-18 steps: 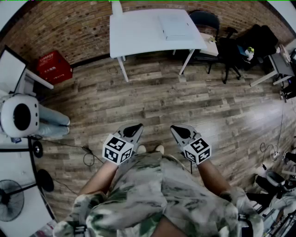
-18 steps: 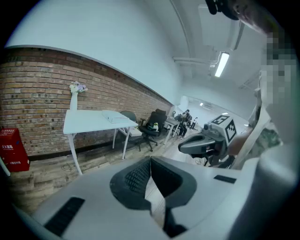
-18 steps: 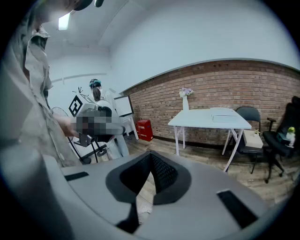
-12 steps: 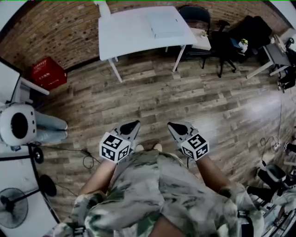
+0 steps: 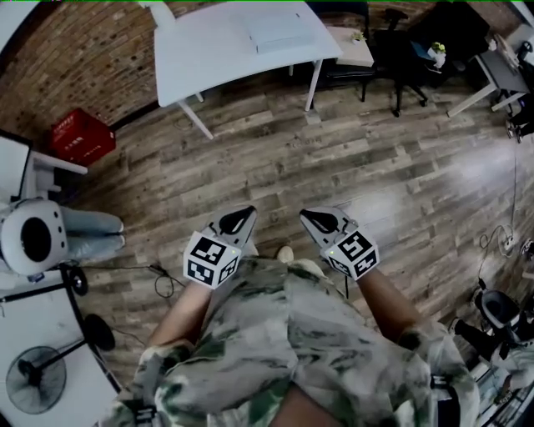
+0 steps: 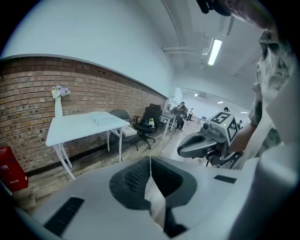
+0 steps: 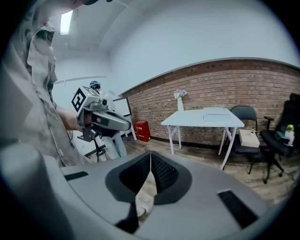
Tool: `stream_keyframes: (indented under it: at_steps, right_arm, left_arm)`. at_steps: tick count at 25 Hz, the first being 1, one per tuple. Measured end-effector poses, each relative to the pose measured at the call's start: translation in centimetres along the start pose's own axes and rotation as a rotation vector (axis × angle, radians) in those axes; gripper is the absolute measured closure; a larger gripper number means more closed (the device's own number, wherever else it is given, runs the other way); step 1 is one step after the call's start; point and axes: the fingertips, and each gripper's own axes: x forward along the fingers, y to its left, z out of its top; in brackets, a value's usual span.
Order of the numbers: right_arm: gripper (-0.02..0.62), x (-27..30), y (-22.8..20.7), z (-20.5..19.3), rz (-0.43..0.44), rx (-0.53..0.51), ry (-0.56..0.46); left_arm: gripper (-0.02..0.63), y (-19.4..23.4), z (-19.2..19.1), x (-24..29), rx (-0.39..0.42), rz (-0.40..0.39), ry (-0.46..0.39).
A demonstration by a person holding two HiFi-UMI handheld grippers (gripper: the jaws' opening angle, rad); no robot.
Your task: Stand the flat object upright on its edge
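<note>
The left gripper (image 5: 237,221) and right gripper (image 5: 319,220) are both closed on nothing, side by side above the wooden floor (image 5: 350,158). The flat white object (image 5: 275,25) lies on the desk (image 5: 204,54), well apart from them.

Camouflage shirt (image 5: 284,350) (green, white, short-sleeved)

- A brown wood-plank floor (image 5: 334,167) is laid across the room.
- A red brick wall (image 5: 83,58) is seen along the far side, with a plain white wall (image 7: 197,37) above it.
- A white rectangular bench (image 5: 209,50) is set against the brick.
- Black office chairs (image 5: 396,54) are placed to its right, a red plastic crate (image 5: 79,136) to its left.
- A long ceiling strip light (image 6: 215,50) is lit.
</note>
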Motion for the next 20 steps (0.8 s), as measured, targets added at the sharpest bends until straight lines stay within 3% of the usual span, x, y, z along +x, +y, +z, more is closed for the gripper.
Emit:
stream_keyframes:
  at_steps: [4,9,12,20]
  right_arm:
    - [0.496,-0.4,-2.7,-0.1,-0.046,0.047,-0.031]
    - [0.444,1.4,-7.6,1.0,-0.107,0.093,-0.054]
    - [0.409,3.1,-10.7,2.7,-0.158,0.097,-0.064]
    - [0.393,9.1,-18.3,9.5,-0.275,0.132,-0.067]
  left_arm:
    - [0.577,0.8,0.6,2.1,-0.026,0.018,0.008]
    - [0.549,3.7,3.1,5.2,0.015,-0.002,-0.013]
    - [0.461,6.9,4.5,7.2,0.012,-0.015,-0.028]
    - [0.426,17.0,10.1,10.9,-0.025,-0.097,-0.036]
